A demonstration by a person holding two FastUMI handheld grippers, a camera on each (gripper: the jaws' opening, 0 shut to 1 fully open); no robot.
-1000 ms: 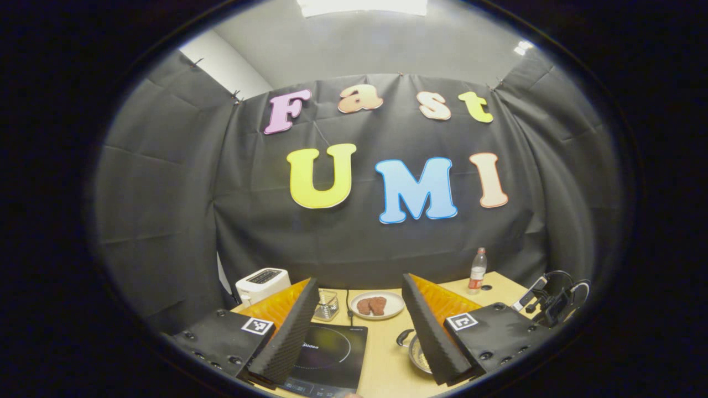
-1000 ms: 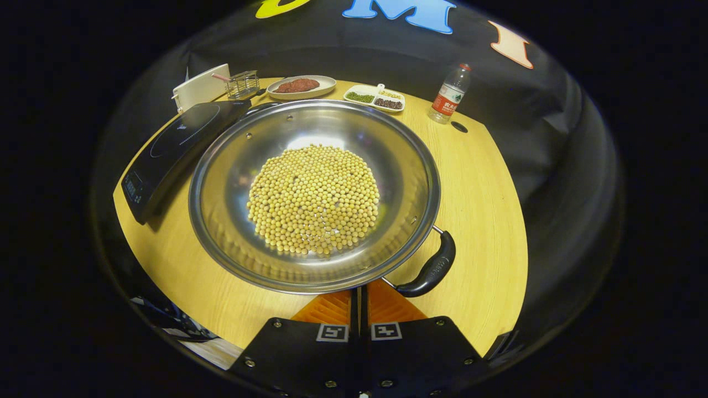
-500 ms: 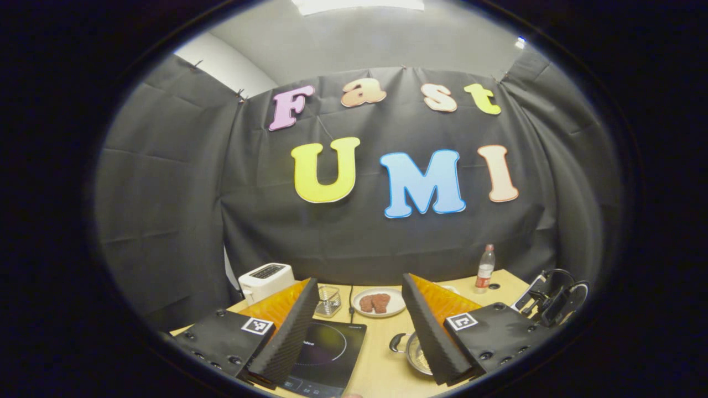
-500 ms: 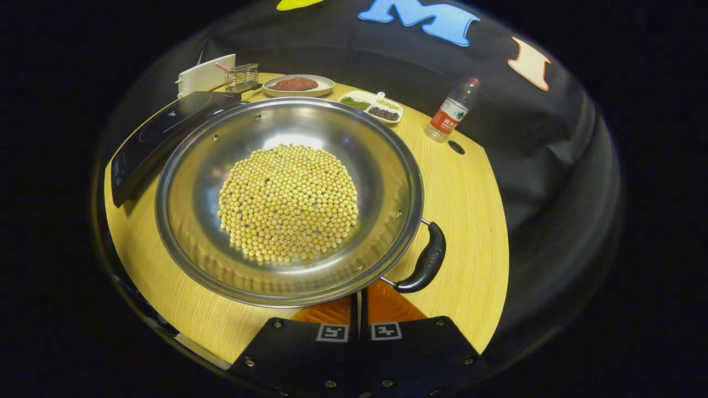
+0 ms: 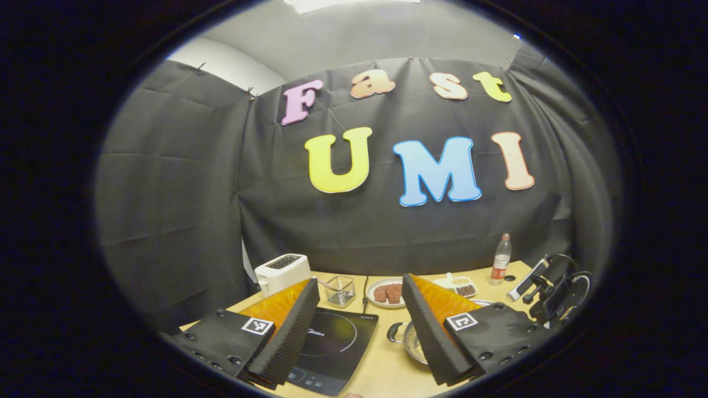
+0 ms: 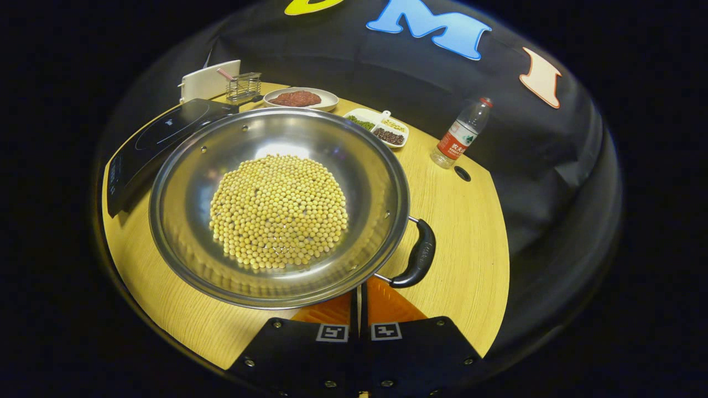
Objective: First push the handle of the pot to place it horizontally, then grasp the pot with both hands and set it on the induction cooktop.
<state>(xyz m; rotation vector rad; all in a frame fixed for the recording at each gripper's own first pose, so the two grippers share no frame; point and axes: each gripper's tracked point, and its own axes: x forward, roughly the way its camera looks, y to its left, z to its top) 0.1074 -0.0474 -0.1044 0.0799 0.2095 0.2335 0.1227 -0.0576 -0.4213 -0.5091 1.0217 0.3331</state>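
Observation:
A wide steel pot (image 6: 182, 221) holding yellow soybeans (image 6: 279, 210) sits on the wooden table beside the black induction cooktop (image 6: 160, 130). Its black handle (image 6: 417, 260) sticks out at the near right. My right gripper (image 6: 359, 296) is shut with nothing seen between its fingers, its tips tucked under the pot's near rim just left of that handle. In the left gripper view my left gripper (image 5: 359, 296) hangs open above the table, over the cooktop (image 5: 332, 348). The pot (image 5: 412, 344) and its other handle (image 5: 394, 331) peek out beside one finger (image 5: 428, 331).
At the table's back stand a white toaster (image 5: 282, 271), a wire basket (image 5: 339, 290), a plate of meat (image 5: 387, 292), a divided dish of beans (image 5: 462, 286) and a water bottle (image 5: 501, 258). A cable hole (image 6: 462, 173) lies near the bottle (image 6: 459, 135).
The pot has turned anticlockwise, its near handle swinging farther to the right and away. The left gripper's view has tipped down and shifted, bringing more of the table into sight.

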